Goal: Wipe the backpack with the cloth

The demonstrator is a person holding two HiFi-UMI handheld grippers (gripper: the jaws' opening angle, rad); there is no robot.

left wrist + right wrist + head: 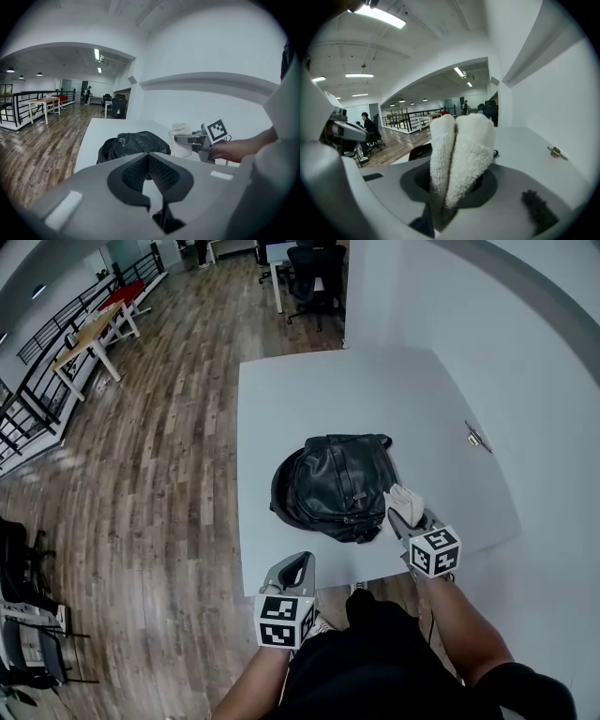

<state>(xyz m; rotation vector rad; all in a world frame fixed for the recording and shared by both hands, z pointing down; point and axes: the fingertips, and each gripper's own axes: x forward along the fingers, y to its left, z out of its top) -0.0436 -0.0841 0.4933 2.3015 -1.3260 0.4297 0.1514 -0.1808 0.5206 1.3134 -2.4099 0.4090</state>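
black backpack (336, 486) lies flat near the middle of the white table (309, 399), toward the front edge where the person stands. right gripper (403, 519) is clenched on a folded white cloth (406, 503). in the right gripper view the cloth stands up out of the jaws as two fluffy folds pressed together. in the head view the cloth sits just beside the backpack's right edge, on the person's right. can't tell if it touches the bag. in the left gripper view it looks held a bit above the tabletop, next to the bag.

left gripper (298, 565) is low at the near table edge, in front of the backpack and apart from it. its jaws are closed tip to tip with nothing between them, as the left gripper view shows. that view looks over the jaws at the backpack and at the person's hand (234, 151) on the right gripper.

a small metal piece (477, 437) lies on the table's far right side, well away from the bag. the table stands on a wood plank floor (169, 427) with its right side at a white wall (525, 352). black office chairs (314, 268) are at the back. wood-top tables (89, 334) stand by a black railing (37, 381) on the left.
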